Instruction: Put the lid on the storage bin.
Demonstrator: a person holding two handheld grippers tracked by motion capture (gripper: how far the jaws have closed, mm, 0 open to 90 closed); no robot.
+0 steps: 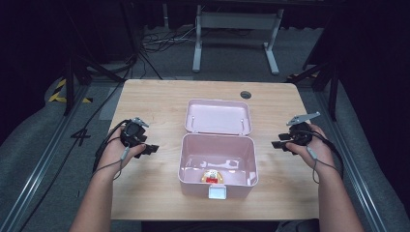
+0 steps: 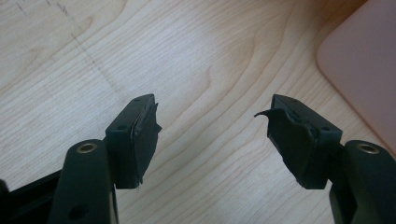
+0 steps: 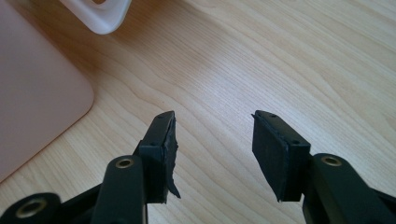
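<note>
A pink box (image 1: 193,166) stands open in the middle of the wooden table (image 1: 154,99), its lid (image 1: 218,116) laid back flat behind it. A small red and yellow object (image 1: 212,176) lies inside near the front wall. My left gripper (image 1: 153,149) rests left of the box, open, nothing between its jaws; the left gripper view has bare wood between the pads and the box's pink side (image 2: 369,70) at the right. My right gripper (image 1: 276,144) sits right of the box, open and empty, with the box's side (image 3: 32,88) at its left.
A white latch (image 1: 216,193) hangs off the box's front wall. A round cable hole (image 1: 246,94) sits near the table's far edge. Beyond the table are a white desk frame (image 1: 237,34) and cables on the floor. Bare wood lies on both sides of the box.
</note>
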